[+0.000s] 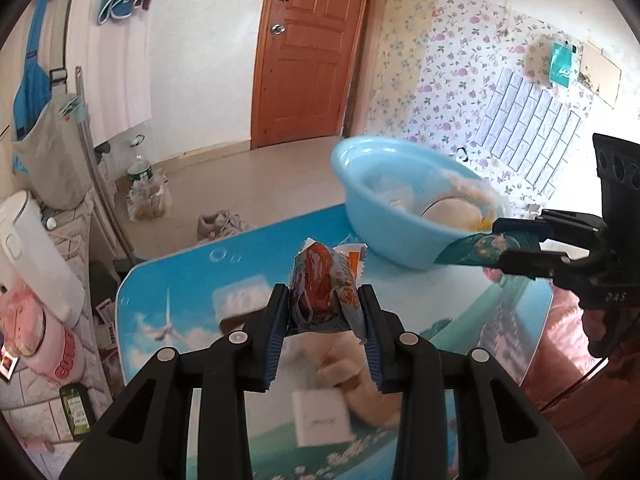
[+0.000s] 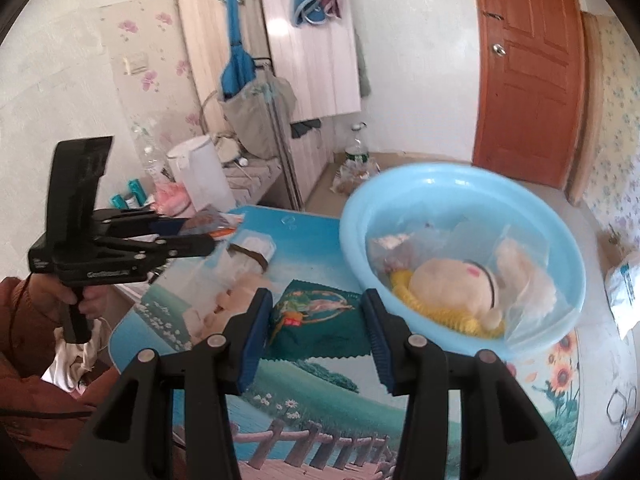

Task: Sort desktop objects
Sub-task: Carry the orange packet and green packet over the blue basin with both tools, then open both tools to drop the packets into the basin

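Both tongs, left (image 1: 324,312) and right (image 2: 316,320), are raised, angled downward, each clamping something.

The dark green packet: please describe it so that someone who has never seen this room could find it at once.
Find the light blue basin on the picture-printed table. Just in front of its near rim, the right gripper holds the dark green packet flat between its blue pads. Unlike the orange-red packet in the left gripper, it is flat and dark green, with zigzag edges.
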The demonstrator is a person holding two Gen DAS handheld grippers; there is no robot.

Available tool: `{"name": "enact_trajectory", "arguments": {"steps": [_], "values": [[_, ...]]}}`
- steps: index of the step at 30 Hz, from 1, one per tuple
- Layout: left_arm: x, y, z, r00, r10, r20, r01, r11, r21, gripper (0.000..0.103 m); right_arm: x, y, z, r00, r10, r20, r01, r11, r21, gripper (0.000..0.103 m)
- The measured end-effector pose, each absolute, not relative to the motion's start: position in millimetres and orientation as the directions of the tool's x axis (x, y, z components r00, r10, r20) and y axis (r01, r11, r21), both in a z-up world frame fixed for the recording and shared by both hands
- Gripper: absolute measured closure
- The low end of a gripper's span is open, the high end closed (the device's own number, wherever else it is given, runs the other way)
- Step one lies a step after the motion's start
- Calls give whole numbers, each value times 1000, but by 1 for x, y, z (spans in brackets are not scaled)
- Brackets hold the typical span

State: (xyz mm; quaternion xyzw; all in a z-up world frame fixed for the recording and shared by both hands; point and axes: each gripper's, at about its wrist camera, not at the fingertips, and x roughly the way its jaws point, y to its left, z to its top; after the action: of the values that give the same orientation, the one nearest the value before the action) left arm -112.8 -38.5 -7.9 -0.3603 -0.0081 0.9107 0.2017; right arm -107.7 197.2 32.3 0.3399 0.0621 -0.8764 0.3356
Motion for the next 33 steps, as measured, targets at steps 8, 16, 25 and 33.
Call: {"name": "enact_trajectory", "arguments": {"steps": [8,16,25,33], "values": [[-123,-14,8,-666,387,-637,-387,-910,-149,69,-108,212,52,-560,-593,-578,656,-744,127,58],[-151,33,17,-636,445,-630,-475,-870,-134,69,-147,244,46,-620,-521,-587,560,-818,135,58],[-199,93,24,-581,520,-626,-579,-805,-131,69,-200,267,49,-674,-435,-597,482,-872,91,58],[-226,116,13,-559,516,-649,-587,-799,-130,57,-228,271,41,-654,-408,-637,444,-889,113,56]]}}
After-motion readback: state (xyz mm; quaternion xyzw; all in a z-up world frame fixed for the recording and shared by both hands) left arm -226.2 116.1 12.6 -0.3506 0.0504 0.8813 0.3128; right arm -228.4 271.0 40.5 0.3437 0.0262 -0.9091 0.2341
